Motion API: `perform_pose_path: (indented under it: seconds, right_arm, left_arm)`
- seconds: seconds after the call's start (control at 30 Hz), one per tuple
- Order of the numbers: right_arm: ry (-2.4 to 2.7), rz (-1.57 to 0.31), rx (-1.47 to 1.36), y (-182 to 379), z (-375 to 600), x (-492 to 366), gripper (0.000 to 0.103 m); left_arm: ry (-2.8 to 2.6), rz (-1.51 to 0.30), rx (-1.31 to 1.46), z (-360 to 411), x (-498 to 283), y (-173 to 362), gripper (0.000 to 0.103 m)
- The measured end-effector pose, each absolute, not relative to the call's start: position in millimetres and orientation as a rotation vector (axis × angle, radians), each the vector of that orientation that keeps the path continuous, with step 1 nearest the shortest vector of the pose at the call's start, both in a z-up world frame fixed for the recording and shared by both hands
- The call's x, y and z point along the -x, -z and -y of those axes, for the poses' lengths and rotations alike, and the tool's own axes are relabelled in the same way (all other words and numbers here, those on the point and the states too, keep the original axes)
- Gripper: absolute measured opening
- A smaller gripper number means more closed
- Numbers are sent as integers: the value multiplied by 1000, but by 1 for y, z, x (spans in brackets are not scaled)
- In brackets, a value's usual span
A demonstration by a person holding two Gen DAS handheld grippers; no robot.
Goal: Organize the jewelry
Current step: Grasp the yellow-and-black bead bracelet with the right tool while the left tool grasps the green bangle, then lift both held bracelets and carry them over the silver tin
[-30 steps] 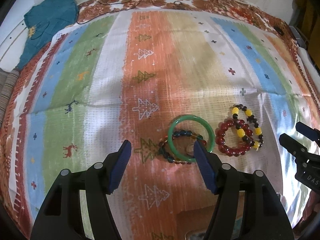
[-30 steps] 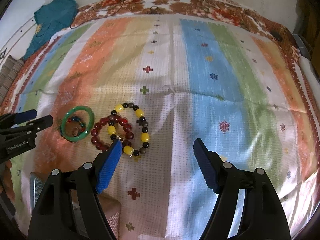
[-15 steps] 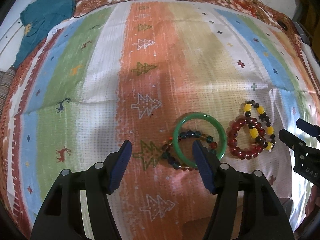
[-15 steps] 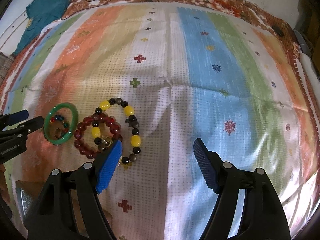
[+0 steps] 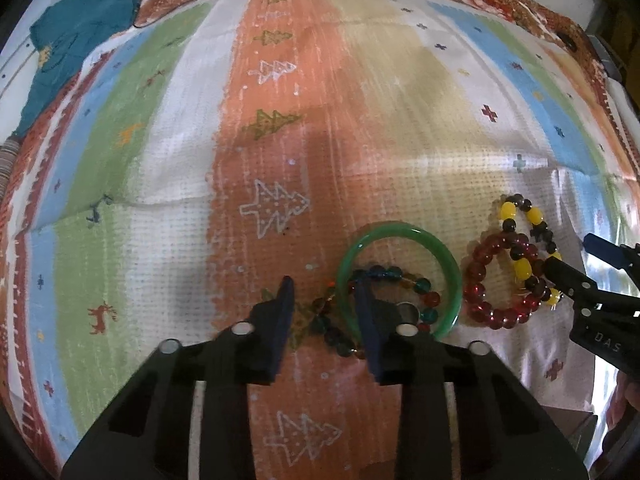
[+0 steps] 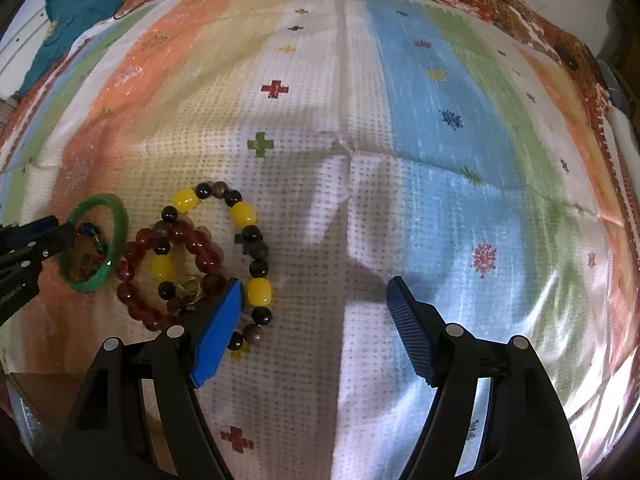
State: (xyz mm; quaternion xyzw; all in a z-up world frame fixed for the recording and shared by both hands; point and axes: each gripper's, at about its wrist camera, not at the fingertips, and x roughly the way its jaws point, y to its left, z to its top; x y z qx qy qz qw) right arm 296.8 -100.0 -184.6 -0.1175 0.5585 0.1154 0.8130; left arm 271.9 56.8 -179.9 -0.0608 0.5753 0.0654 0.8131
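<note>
1. A striped cloth [image 5: 168,184] with small tree and cross motifs covered the surface, and four bracelets lay on it close together.
2. The left gripper [image 5: 324,320] was down at the cloth with its jaws partly closed. Its two dark blue pads straddled the near rim of a green bangle [image 5: 424,236] and part of a multicoloured bead bracelet [image 5: 420,284]; whether they pinched anything could not be told.
3. That bead bracelet lay partly inside the bangle and partly under its rim.
4. Just right of the bangle lay a dark red bead bracelet [image 5: 476,292], overlapped by a yellow and black bead bracelet [image 5: 520,236].
5. The right gripper [image 6: 316,332] hovered with its jaws wide open and empty. Its left pad sat over the near edge of the red and yellow bracelets; its right pad was over bare cloth.
6. A teal garment [image 5: 76,36] lay at the far left corner, well apart from the jewelry.
</note>
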Motion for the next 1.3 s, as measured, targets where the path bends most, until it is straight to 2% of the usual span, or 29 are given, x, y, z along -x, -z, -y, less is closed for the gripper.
perform_pose_path:
  seconds: [0.1, 0.23, 0.27, 0.3, 0.37, 0.43, 0.83, 1.3]
  right_arm:
    - [-253, -1186, 261, 185, 99, -297, 70]
    - [-247, -1171, 253, 183, 99, -296, 46]
    - [-245, -1168, 254, 183, 99, -296, 38]
    - [-240, -1165, 254, 182, 100, -296, 35]
    - [-227, -1159, 246, 181, 105, -297, 19]
    - [-229, -1159, 228, 179, 109, -299, 14]
    - [-294, -1044, 190, 129, 102, -281, 12]
    - [-296, -991, 138, 107, 117, -268, 12]
  left_arm:
    - [-135, -1221, 118, -56, -272, 180, 15]
    - [-141, -1217, 96, -53, -271, 180, 8]
    - [-143, -1215, 93, -53, -270, 180, 8]
    - [-142, -1214, 96, -54, -270, 180, 8]
    - [-144, -1213, 99, -54, -270, 179, 7]
    - [-149, -1207, 100, -55, -269, 175, 7]
    - [-166, -1169, 146, -58, -260, 148, 7]
    - [-169, -1139, 118, -52, -241, 124, 7]
